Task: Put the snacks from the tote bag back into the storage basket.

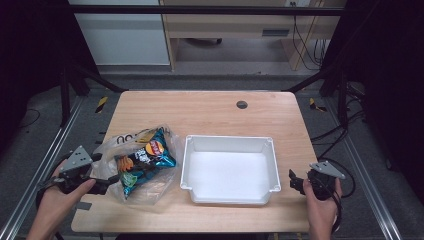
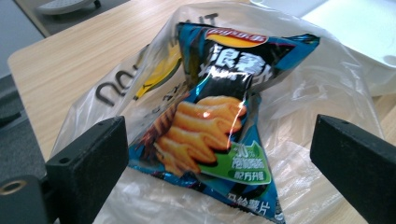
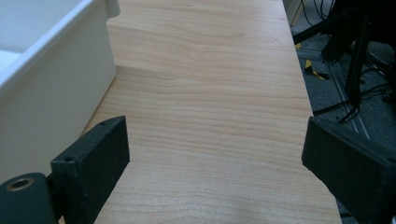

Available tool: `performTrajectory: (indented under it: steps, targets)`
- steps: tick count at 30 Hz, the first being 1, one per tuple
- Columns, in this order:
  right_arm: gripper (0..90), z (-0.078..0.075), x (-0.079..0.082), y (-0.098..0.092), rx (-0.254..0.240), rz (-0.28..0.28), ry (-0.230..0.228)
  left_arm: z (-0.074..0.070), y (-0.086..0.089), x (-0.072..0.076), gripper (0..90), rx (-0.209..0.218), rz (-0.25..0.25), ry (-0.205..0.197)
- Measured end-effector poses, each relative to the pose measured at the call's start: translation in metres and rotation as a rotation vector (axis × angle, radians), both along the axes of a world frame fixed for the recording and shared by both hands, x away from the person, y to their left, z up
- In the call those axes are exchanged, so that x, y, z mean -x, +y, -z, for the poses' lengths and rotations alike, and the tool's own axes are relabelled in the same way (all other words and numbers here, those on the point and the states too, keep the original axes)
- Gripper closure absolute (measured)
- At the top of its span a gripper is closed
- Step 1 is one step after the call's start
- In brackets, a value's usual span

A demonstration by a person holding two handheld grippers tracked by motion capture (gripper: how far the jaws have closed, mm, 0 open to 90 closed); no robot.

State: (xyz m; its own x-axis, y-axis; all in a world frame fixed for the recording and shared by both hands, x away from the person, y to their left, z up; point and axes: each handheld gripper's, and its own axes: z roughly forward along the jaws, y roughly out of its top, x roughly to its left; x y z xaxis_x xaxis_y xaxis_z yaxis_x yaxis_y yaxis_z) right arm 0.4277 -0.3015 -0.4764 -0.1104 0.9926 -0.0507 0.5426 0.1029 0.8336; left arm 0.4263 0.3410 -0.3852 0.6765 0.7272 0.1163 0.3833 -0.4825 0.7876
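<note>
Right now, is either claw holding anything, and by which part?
Nothing is held. The left claw stands open around the chip bag in its clear plastic bag, pads apart from it. The right claw is open over bare table.

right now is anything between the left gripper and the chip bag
Yes, in part: the chip bag lies inside a clear plastic bag, so that film covers it. The left gripper is open, its jaws on either side of the bag's near end, and nothing else visible stands between them.
</note>
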Motion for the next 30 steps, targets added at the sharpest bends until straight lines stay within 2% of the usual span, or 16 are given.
performTrajectory:
  steps: [4, 8, 10, 15, 19, 23, 26, 30]
  targets:
    - [8.0, -0.001, 0.001, 0.001, 0.005, 0.004, 0.0, -0.003, -0.01, -0.008, 4.1, -0.048, 0.01, 0.014]
    - [8.0, -0.003, 0.001, 0.0, 0.002, 0.015, -0.009, -0.007, -0.014, -0.017, 4.3, -0.047, 0.01, 0.031]
    - [7.8, -0.003, 0.002, 0.0, 0.001, 0.017, -0.011, -0.01, -0.017, -0.021, 4.3, -0.074, 0.014, 0.043]
    - [7.5, -0.004, 0.002, -0.001, 0.002, 0.027, -0.013, -0.018, -0.026, -0.028, 3.3, -0.117, 0.058, 0.07]
    - [7.5, -0.004, 0.001, 0.0, 0.012, 0.03, -0.013, -0.023, -0.032, -0.037, 3.4, -0.187, 0.088, 0.079]
    - [7.2, -0.005, 0.0, 0.0, 0.016, 0.028, -0.016, -0.028, -0.039, -0.045, 3.5, -0.229, 0.116, 0.098]
    - [7.1, -0.006, 0.0, 0.0, 0.019, 0.027, -0.026, -0.034, -0.047, -0.05, 3.7, -0.256, 0.132, 0.1]
    - [7.1, -0.008, 0.001, 0.0, 0.018, 0.027, -0.035, -0.04, -0.056, -0.054, 4.9, -0.317, 0.166, 0.093]
